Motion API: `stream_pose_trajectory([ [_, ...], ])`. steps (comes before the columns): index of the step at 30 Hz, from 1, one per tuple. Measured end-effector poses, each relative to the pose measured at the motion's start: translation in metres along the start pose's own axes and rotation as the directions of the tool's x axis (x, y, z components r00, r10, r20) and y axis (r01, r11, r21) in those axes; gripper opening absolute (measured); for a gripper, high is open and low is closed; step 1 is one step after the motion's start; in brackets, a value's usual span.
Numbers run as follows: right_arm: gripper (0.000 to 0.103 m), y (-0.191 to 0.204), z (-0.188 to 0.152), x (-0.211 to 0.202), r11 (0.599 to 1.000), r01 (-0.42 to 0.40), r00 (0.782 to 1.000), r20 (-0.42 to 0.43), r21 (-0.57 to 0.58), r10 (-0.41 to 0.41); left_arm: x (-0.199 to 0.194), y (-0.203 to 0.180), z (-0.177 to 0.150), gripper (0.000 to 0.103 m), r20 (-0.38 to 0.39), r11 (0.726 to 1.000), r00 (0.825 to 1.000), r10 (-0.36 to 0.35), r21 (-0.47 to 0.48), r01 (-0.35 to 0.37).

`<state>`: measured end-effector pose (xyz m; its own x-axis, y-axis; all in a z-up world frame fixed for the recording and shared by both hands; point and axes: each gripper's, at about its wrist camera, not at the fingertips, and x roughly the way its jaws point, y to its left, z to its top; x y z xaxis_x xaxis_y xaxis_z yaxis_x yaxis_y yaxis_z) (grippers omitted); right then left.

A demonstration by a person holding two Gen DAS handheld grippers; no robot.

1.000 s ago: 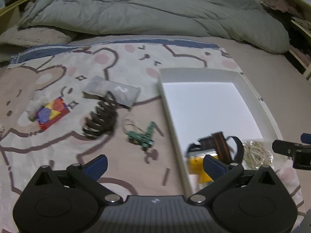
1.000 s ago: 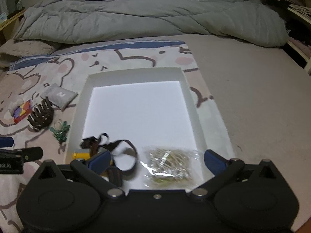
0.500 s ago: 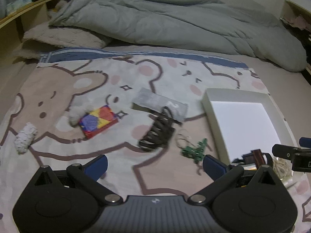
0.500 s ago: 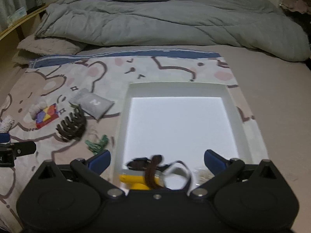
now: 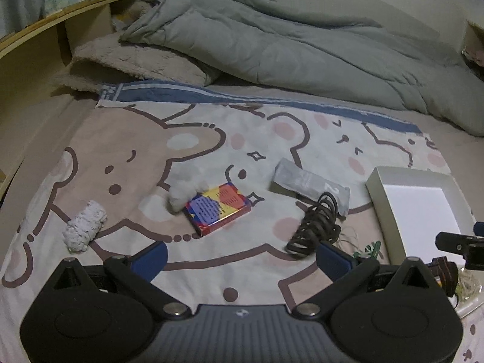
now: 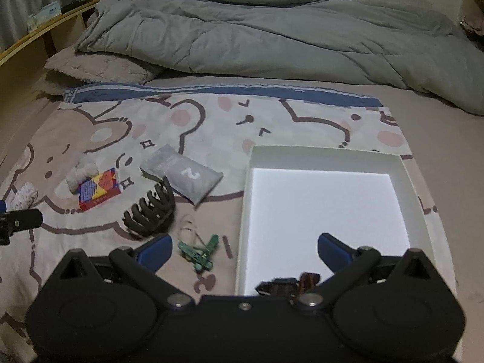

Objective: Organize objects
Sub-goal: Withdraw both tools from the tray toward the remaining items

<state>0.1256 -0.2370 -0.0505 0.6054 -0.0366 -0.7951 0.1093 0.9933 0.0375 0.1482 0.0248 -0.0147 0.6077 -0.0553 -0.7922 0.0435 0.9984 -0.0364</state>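
A white box (image 6: 328, 154) lies on the bear-print blanket (image 5: 127, 139), seen at the right edge of the left wrist view as the box (image 5: 384, 208). Left of it are a brown hair claw (image 6: 151, 208), green clips (image 6: 199, 252), a grey pouch marked 2 (image 6: 184, 175), a colourful card box (image 5: 217, 208) and white fabric rolls (image 5: 84, 230). A dark strap (image 6: 287, 284) sits at the box's near end. My left gripper (image 5: 242, 257) is open above the blanket, near the card box. My right gripper (image 6: 243, 249) is open, straddling the box's left wall.
A grey duvet (image 6: 272, 33) is heaped across the far side of the bed, with a beige pillow (image 5: 136, 60) at the far left. A wooden shelf (image 5: 36, 33) runs along the left. A bag of rubber bands (image 5: 469, 284) shows at the box's near end.
Both grippers have swung left. The left view now centres on the card box and fabric rolls; the right view shifted from the box's contents toward the clips and hair claw. Nothing was grasped.
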Motion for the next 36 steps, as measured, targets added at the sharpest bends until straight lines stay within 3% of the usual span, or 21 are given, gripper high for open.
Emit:
stream_pose_trajectory([
  [9,0.103,0.02,0.011,-0.005,1.0,-0.007,0.998,0.059,0.013,0.006,0.001,0.017,0.001,0.103,0.008,1.0,1.0,0.001,-0.008,-0.001],
  [21,0.103,0.041,0.004,0.032,1.0,-0.006,0.999,0.049,-0.021,0.007,0.034,0.075,0.006,0.103,0.024,0.988,0.993,0.116,-0.101,-0.113],
  [24,0.094,0.046,0.005,0.042,1.0,0.0,1.0,0.031,-0.029,0.001,0.044,0.091,0.007,0.102,0.023,0.983,0.989,0.145,-0.122,-0.141],
  [36,0.076,0.051,0.003,0.086,0.999,0.003,0.999,-0.052,-0.041,-0.005,0.088,0.15,0.006,0.102,-0.018,0.96,0.975,0.219,-0.175,-0.219],
])
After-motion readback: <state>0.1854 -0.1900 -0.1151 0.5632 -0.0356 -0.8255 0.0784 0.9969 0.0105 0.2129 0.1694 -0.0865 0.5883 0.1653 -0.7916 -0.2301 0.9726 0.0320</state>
